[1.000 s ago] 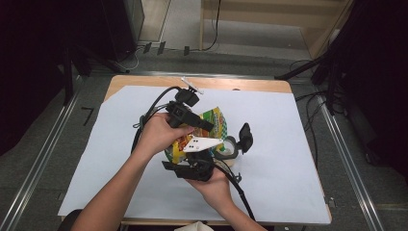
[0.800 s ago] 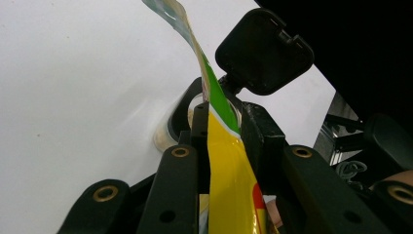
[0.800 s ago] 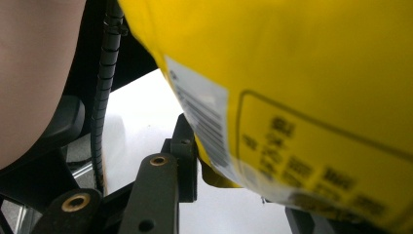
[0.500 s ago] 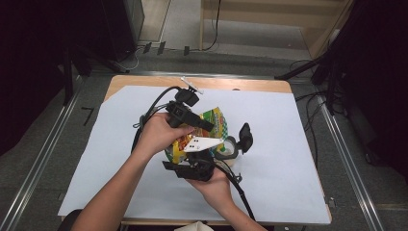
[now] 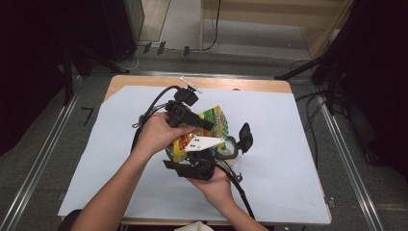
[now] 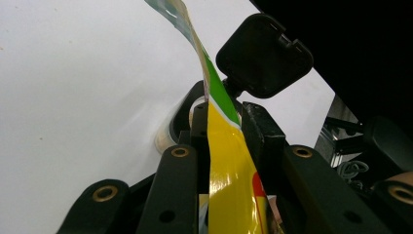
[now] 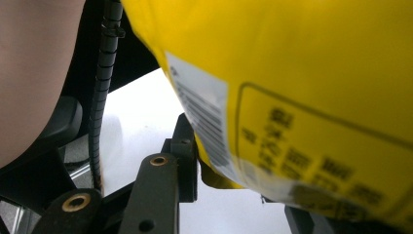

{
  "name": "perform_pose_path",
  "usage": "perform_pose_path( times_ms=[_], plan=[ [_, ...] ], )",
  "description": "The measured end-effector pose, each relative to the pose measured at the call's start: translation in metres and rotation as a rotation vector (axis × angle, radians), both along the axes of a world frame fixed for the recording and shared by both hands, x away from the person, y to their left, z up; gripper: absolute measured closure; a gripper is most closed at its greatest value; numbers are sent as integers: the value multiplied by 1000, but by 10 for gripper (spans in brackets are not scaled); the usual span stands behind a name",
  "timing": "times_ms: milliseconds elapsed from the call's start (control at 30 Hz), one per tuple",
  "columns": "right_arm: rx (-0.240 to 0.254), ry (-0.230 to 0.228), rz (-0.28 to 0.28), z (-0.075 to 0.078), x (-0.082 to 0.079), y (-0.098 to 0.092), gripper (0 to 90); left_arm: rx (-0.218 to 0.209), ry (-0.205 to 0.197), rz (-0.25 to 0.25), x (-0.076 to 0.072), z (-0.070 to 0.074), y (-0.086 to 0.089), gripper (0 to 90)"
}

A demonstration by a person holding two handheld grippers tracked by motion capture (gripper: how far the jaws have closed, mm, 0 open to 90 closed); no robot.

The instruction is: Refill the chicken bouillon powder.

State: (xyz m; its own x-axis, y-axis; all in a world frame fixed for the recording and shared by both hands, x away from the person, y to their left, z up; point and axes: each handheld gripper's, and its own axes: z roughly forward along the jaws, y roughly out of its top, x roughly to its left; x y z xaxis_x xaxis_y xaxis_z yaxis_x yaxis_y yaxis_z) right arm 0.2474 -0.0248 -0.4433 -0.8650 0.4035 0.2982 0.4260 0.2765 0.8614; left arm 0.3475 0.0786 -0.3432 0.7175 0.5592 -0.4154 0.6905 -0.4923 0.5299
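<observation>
1. The left tongs (image 6: 221, 146) are clamped on the thin edge of a yellow and green snack bag (image 5: 211, 126), held up between both tongs above the tabletop (image 5: 288, 144).
2. It looks light, crinkly, slippery; best gripped at its flat seams.
3. The right tongs (image 7: 234, 170) pinch its lower barcode corner.

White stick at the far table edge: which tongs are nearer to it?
Left. The left tongs clamp the snack bag just short of the white stick; the right tongs clamp it nearer the person.
</observation>
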Motion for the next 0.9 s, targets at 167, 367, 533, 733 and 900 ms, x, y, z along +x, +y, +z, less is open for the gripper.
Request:
perform_pose_path(
  times_ms=[167,367,533,733,900],
  plan=[
    [1,1,-1,-1,0,0,679,3,-2,4,-1,0,0,759],
    [-4,-5,-2,-1,1,0,679,5,-5,4,-1,0,-1,758],
    [6,10,-2,-1,0,0,678,9,0,3,-1,0,-1,755],
    [8,12,-2,-2,0,0,678,15,-2,1,-2,-1,-2,752],
    [16,23,0,-2,-1,0,677,19,-2,0,-2,-1,-3,750]
  ],
)
